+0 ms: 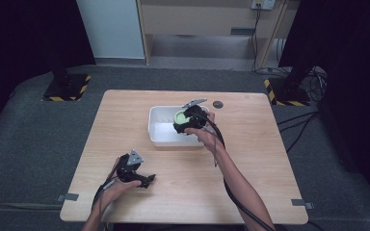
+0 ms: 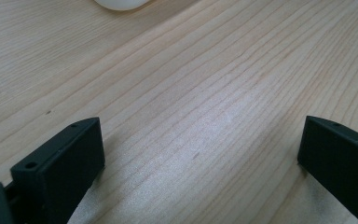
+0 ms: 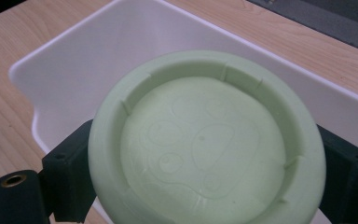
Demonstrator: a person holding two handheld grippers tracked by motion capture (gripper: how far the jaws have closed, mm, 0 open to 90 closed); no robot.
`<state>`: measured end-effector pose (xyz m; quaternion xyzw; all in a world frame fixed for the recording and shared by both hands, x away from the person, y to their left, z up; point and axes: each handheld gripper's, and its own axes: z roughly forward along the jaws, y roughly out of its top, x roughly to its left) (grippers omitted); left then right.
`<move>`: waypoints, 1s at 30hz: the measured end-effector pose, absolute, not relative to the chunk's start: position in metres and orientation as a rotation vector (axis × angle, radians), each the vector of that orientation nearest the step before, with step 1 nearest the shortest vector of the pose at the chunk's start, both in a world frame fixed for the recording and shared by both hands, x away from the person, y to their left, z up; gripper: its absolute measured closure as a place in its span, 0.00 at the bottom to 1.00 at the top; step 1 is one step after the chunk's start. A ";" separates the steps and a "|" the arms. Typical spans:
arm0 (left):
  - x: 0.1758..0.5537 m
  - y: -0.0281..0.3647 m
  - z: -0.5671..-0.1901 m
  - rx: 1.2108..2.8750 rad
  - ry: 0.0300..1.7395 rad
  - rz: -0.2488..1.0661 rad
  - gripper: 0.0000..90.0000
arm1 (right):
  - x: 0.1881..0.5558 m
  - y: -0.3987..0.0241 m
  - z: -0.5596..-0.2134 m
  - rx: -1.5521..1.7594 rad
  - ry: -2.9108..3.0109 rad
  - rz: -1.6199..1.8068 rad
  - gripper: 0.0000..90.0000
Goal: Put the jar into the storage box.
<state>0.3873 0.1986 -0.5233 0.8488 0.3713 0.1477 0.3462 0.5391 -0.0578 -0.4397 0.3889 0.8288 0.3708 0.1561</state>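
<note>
On the pale wooden tabletop [image 1: 250,159] stands a white rectangular plastic bin [image 1: 160,130], set a little back of centre. The right tongs [image 1: 189,121] are held over the bin's right part, closed on a pale green round dish [image 1: 180,116]. In the right gripper view the two black jaws press against opposite sides of the green dish [image 3: 205,144], which is tilted so its underside faces the camera: a raised ring with small notches surrounds a flat centre embossed with a paw-print outline. No lettering or brand can be read on it. Behind the dish are the white bin's [image 3: 70,65] inner walls and rim, with the wood surface beyond.

The left tongs [image 1: 147,180] lie low at the near left part of the tabletop, well apart from the bin, held by the person's left hand [image 1: 118,185]. In the left gripper view the left tongs [image 2: 200,154] are spread wide with only bare wood grain between the jaws; a rounded white corner of the bin [image 2: 121,3] shows at the top edge.

A small dark round spot [image 1: 217,104] sits on the tabletop just behind the bin's right side.
</note>
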 end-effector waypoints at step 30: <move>0.387 0.199 -0.523 2.203 0.963 0.384 0.00 | 0.555 -0.048 -0.473 1.223 2.307 1.042 0.13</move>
